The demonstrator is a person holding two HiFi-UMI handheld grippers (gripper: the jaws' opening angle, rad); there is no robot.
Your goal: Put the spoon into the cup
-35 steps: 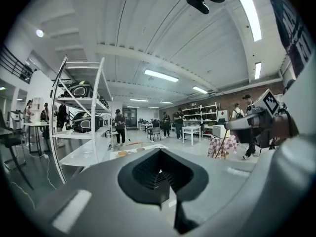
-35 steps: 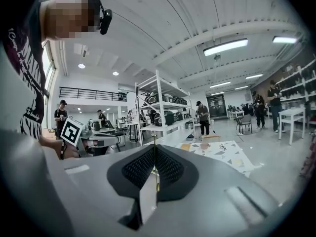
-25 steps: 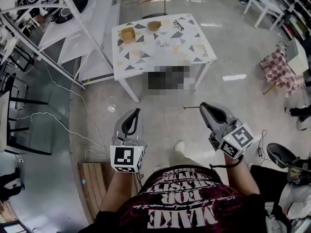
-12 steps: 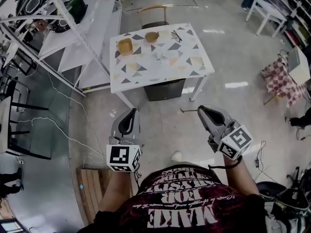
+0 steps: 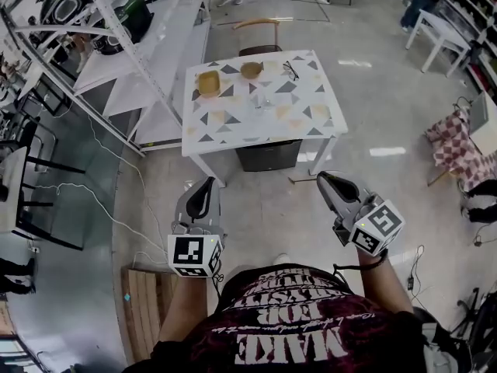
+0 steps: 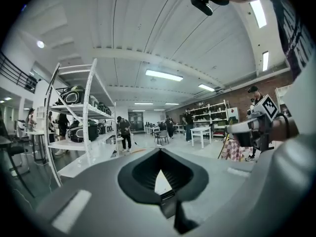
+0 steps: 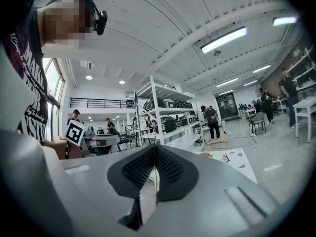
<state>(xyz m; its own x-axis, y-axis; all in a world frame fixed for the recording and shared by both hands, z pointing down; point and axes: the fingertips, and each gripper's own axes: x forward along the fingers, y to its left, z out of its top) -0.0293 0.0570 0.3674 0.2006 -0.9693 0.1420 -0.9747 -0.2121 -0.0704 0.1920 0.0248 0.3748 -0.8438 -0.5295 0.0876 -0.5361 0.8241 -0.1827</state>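
Observation:
A white table with a triangle pattern (image 5: 311, 103) stands a few steps ahead in the head view. On it are a small clear cup (image 5: 263, 100), a square yellowish bowl (image 5: 208, 82), a round wooden bowl (image 5: 251, 70) and a pair of eyeglasses (image 5: 290, 70). I cannot make out a spoon at this distance. My left gripper (image 5: 206, 187) and right gripper (image 5: 324, 179) are held at waist height, well short of the table. Both are shut with nothing between the jaws. The right gripper view shows the table's corner (image 7: 236, 163) and the left gripper (image 7: 98, 141).
A dark box (image 5: 268, 155) sits under the table and a chair (image 5: 256, 26) behind it. White shelving (image 5: 116, 49) runs along the left, with cables (image 5: 93, 208) on the floor. A wooden pallet (image 5: 144, 301) lies by my left side. A checked cloth (image 5: 458, 140) is at the right.
The table has shifted lower and slightly right in the head view as the person steps. Both grippers stay shut and hold the same pose.

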